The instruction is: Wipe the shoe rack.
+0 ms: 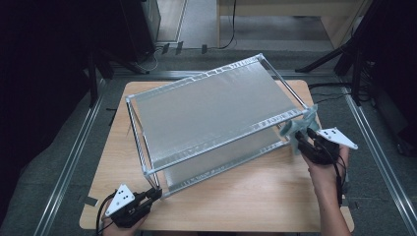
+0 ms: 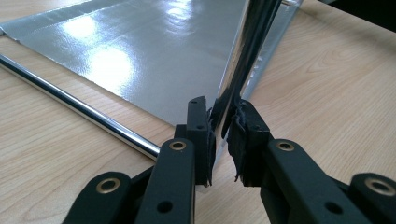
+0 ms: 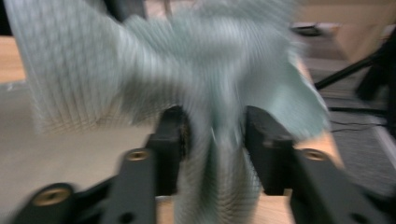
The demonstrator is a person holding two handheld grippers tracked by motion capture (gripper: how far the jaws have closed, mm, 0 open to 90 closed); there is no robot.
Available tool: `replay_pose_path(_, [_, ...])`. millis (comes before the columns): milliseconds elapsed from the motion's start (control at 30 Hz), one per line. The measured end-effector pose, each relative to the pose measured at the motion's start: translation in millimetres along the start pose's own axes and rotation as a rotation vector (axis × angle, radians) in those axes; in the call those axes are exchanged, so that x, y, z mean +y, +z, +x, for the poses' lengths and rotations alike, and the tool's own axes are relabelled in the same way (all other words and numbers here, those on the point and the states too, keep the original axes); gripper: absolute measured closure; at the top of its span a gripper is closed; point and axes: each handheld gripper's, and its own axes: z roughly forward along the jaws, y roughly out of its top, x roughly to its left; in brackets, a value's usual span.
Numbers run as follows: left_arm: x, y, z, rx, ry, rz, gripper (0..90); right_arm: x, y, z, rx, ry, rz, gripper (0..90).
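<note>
On the wooden table [image 1: 255,196] stands a two-tier metal rack [image 1: 216,105], set at an angle to the table's edges, with thin chrome rods for a frame and silvery, glossy sheets lining both shelves. At its near left corner the left gripper [image 1: 156,192] is clamped tight on a chrome upright post [image 2: 245,56]; the left gripper view shows its frayed black pads [image 2: 236,140] pressed against the mirror-bright post, with the shiny lower liner [image 2: 140,51] and a horizontal rod [image 2: 79,108] lying beyond. At the rack's right end the right gripper [image 1: 301,136] holds a pale green cloth [image 1: 297,127] up against the frame. The cloth is crumpled, blurred in the right gripper view, and bunches between jaws standing partly apart; whether the pads press on it I cannot tell.
</note>
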Motion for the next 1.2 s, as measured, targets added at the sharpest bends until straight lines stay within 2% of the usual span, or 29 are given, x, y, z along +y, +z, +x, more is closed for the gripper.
replay_pose_path(100, [0.1,0.1,-0.3,0.008,0.005,0.000,79.1,-6.6,22.9,-1.3,-0.009,0.005,0.070,44.3])
replay_pose_path(167, [0.1,0.0,-0.6,0.011,0.010,0.003,79.1,-8.9,32.3,-1.8,-0.021,0.034,0.071,44.4])
replay_pose_path(267, [0.0,0.1,-0.4,0.009,0.011,0.004,79.3,-8.8,39.2,-4.0,-0.011,0.088,0.036,58.1])
replay_pose_path(333, [0.0,0.1,-0.4,0.009,0.012,0.003,79.2,-9.9,42.3,-4.0,-0.003,0.102,0.026,70.9])
replay_pose_path(367, [0.0,0.1,-0.3,0.009,0.013,0.003,79.3,-11.3,43.5,-3.9,-0.003,0.105,0.021,72.5])
replay_pose_path(433, [-0.2,-0.2,-0.3,0.015,0.007,0.001,79.2,-13.8,42.4,-2.3,-0.015,0.110,0.012,74.0])
replay_pose_path(533, [-0.8,-2.6,2.6,0.026,-0.003,0.002,79.2,-16.3,36.6,2.3,-0.036,0.089,0.016,74.5])
replay_pose_path(733, [-1.3,-5.0,7.8,0.061,-0.022,-0.005,79.1,-25.7,15.3,4.4,-0.020,0.088,0.036,73.1])
replay_pose_path(800, [-1.2,-4.7,8.0,0.063,-0.024,-0.006,79.1,-30.3,11.0,3.0,-0.012,0.103,0.061,69.5])
replay_pose_path(867, [-1.0,-4.3,7.7,0.069,-0.029,-0.006,79.0,-36.6,11.1,2.6,-0.021,0.094,0.101,64.8])
replay_pose_path(933, [-1.2,-4.3,7.7,0.069,-0.031,-0.006,79.0,-44.3,12.1,3.8,-0.030,0.087,0.150,64.3])
replay_pose_path(1033, [-1.4,-4.2,7.6,0.069,-0.030,-0.006,79.0,-54.0,12.7,4.4,-0.020,0.091,0.215,69.5])
replay_pose_path(1067, [-1.4,-4.2,7.8,0.068,-0.029,-0.006,79.0,-56.0,12.7,5.0,-0.024,0.080,0.226,73.6])
replay_pose_path(1100, [-1.4,-4.3,8.0,0.068,-0.025,-0.004,79.0,-56.7,12.4,4.9,-0.030,0.062,0.230,75.8])
replay_pose_path(1200, [-1.4,-4.2,7.7,0.070,-0.018,-0.004,79.2,-51.5,8.3,2.5,-0.030,0.069,0.220,79.4])
